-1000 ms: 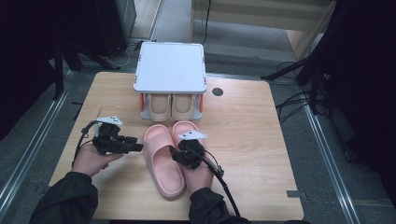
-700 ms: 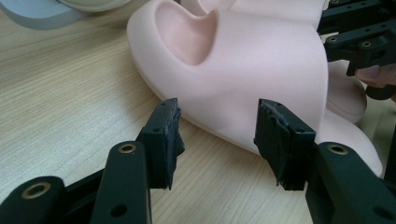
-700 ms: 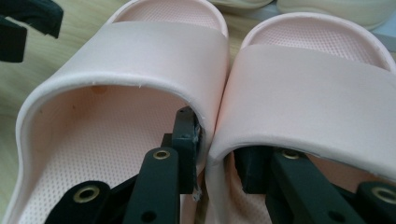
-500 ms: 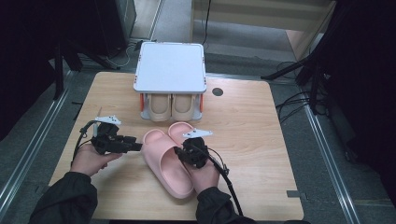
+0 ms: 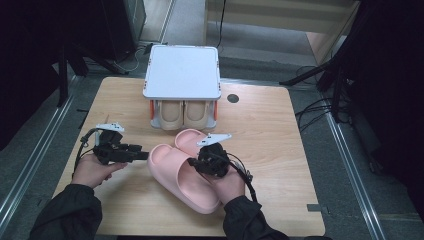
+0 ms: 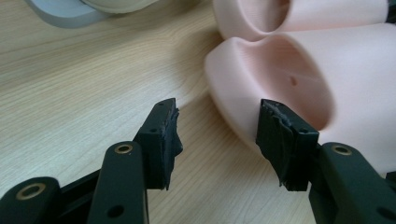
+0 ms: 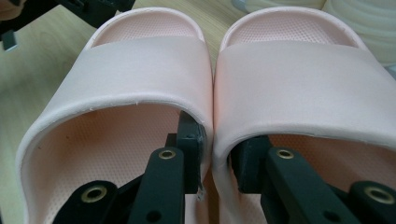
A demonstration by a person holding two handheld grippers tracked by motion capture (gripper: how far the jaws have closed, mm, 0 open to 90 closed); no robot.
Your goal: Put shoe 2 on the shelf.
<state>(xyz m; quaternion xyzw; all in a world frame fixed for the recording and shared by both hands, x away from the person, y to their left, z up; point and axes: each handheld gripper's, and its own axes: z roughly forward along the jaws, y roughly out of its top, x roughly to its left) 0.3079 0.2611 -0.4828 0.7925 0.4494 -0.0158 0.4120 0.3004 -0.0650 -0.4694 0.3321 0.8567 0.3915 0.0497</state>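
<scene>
At the left of the high view, the left hand-held gripper (image 5: pixel 142 155) rests low over the worktop (image 5: pixel 280 145), its jaws apart with nothing between them, aimed at the toe of the near pink slipper (image 5: pixel 182 177). In the middle, the right hand-held gripper (image 5: pixel 195 165) is clamped on the two inner walls where the pair meet, one jaw inside the near slipper, the other inside the far pink slipper (image 5: pixel 190 140) (its jaws have just been closing on them). I judge the step in hand to be lifting the pair as one; the next move likely calls for a steady carry toward the shoe rack (image 5: pixel 182 72) at upper centre, which already holds beige slippers (image 5: pixel 182 114). The right hand covers the heels, and the rack's lower shelf is mostly hidden under its white top.
</scene>
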